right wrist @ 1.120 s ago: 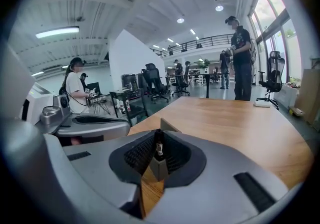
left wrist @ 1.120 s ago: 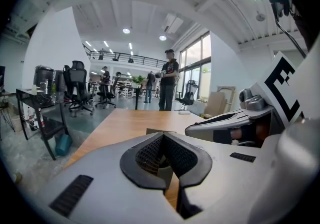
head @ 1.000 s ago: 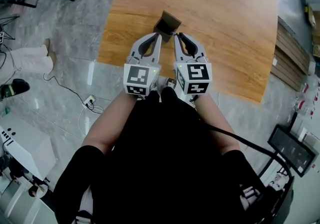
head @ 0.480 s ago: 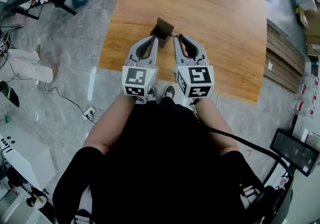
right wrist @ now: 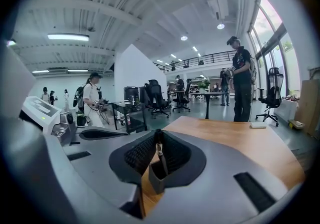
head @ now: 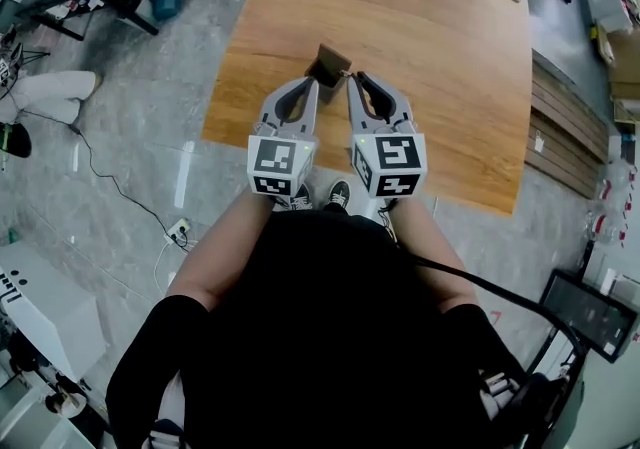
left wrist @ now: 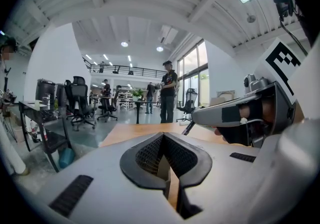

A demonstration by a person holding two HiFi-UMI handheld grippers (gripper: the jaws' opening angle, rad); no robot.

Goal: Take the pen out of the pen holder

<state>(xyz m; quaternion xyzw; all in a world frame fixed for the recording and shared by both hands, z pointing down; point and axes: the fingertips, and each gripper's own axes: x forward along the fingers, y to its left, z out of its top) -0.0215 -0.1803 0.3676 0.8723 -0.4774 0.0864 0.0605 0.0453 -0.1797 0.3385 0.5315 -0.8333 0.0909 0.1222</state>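
Left gripper [head: 313,85]: lower centre of the head view, tips on the near-left corner of the pen holder [head: 333,64]. Its own view shows the jaws pressed tip to tip. A pale strip sits in the gap behind the tips, likely the holder wall; can't tell if it's clamped.

Holder stands on the wooden table [head: 420,37] near the front edge, just ahead of both grippers.

Right gripper [head: 353,80]: just right of the left one, tips at the holder's near-right corner. In its own view the jaws pinch the top of the pen [right wrist: 161,155], which slants down into the holder [right wrist: 156,182] just below the tips. Pen not out yet.
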